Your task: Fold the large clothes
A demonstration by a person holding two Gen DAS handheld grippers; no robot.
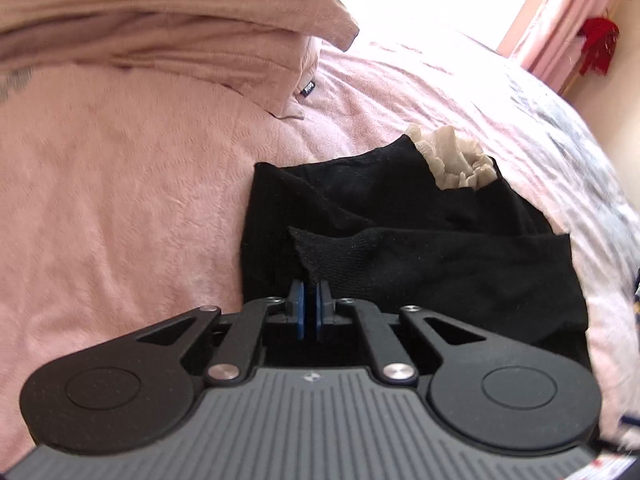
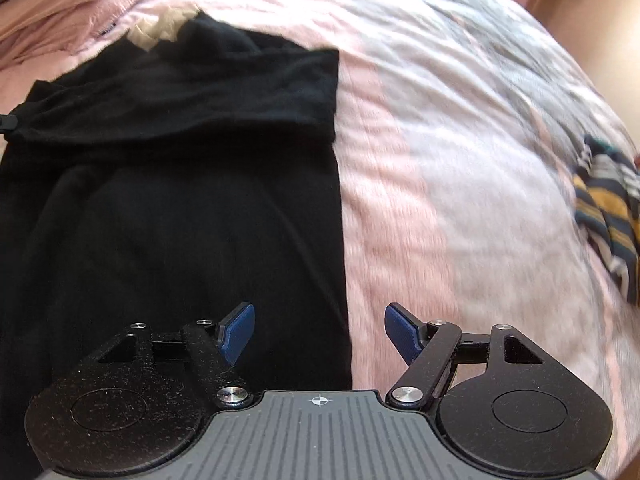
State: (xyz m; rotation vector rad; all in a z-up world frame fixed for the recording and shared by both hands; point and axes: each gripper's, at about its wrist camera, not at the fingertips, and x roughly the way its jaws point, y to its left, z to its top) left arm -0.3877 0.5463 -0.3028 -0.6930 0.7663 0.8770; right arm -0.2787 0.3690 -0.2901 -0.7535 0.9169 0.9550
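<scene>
Your left gripper [image 1: 311, 288] has its two blue pads pressed together on a raised corner of the black garment [image 1: 400, 240], so a small peak of the knit cloth stands up between them. The garment lies partly folded on the pink blanket [image 1: 120, 200], with one layer turned over across the body. At its far end a piece of beige ruffled fabric [image 1: 456, 160] shows against the black. To the left and behind, a pink pillow [image 1: 160, 20] rests on the bed, with a small dark label at its edge.

In your right wrist view the same black garment [image 2: 160, 200] fills the left half, and its straight right edge runs down over the blanket [image 2: 380, 200]. Your right gripper [image 2: 319, 332] has its jaws spread wide and holds nothing; the left blue pad [image 2: 238, 334] is over the black cloth and the right pad is over the blanket. Further to the right the cover becomes pale grey and white, and a striped piece of clothing [image 2: 608, 220] in navy, yellow and white lies near the edge, well apart from the garment.
</scene>
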